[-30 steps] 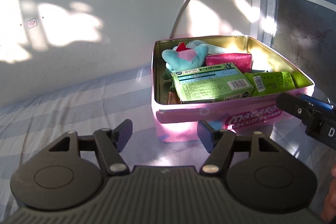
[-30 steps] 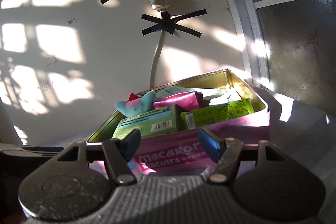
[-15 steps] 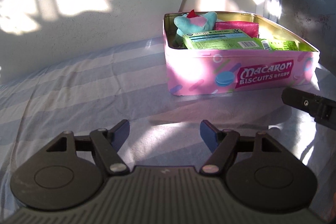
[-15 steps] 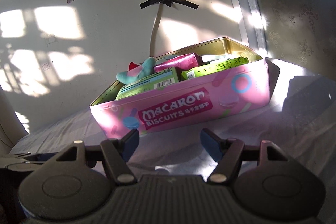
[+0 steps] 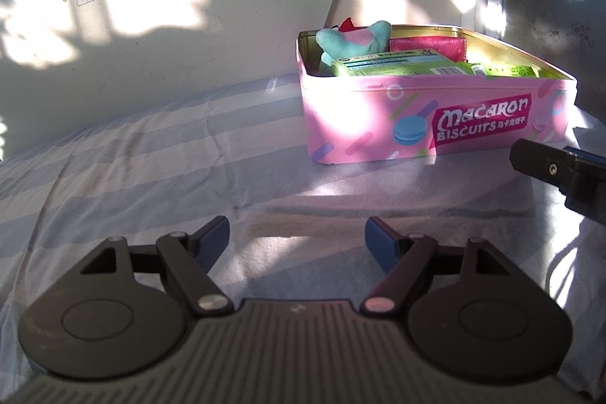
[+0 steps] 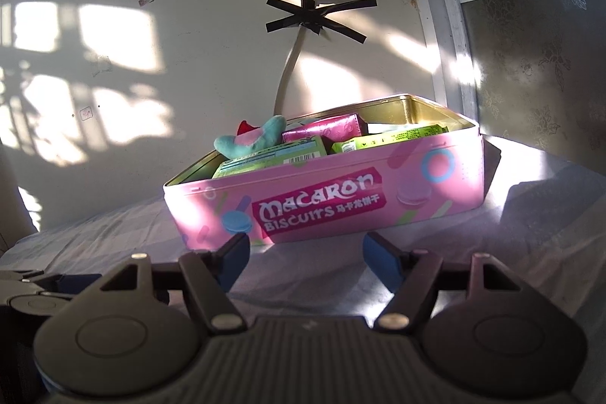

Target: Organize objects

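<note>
Striped bedsheet [image 5: 151, 154] | pink tin [image 6: 341, 192] ahead, long side facing | right gripper [image 6: 305, 258] nearer, spread, empty | left gripper [image 5: 297, 237] opening, empty, tin up-right

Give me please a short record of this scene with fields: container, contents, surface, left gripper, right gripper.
container: pink biscuit tin, lid off, resting on the bed
contents: teal plush toy, green box, magenta pouch, second green packet
surface: striped bedsheet
left gripper: jaws opening, nothing between them, short of the tin
right gripper: jaws apart, empty, just before the tin's front wall
</note>
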Action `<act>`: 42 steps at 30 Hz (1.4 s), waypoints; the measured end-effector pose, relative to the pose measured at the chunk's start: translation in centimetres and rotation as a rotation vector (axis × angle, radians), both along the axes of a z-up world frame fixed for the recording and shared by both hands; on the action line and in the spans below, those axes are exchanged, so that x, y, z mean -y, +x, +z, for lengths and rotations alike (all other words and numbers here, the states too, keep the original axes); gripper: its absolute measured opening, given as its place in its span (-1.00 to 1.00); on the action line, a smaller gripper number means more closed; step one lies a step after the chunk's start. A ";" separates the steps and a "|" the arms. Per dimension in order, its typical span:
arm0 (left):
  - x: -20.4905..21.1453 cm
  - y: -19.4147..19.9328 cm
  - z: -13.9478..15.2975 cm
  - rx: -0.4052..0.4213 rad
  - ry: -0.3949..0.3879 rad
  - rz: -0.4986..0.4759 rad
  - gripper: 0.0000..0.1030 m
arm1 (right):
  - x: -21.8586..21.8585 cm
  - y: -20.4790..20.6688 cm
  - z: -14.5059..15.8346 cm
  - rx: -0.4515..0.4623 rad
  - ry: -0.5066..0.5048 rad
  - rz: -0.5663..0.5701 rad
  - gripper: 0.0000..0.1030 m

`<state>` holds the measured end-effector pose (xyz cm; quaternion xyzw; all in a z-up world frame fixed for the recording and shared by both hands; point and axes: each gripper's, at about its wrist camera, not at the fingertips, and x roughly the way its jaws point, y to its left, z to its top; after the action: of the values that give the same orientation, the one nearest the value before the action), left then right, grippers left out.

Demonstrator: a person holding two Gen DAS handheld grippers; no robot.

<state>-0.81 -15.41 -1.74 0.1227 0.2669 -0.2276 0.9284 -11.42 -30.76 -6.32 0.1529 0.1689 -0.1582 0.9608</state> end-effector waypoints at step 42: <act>-0.2 -1.3 0.2 0.078 -0.023 -0.022 0.70 | 0.1 0.3 -0.1 -0.029 -0.010 -0.020 0.40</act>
<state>-2.15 -15.16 -1.51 0.1237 0.2265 -0.2359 0.9369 -11.10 -30.82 -6.42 0.1477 0.1803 -0.1708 0.9573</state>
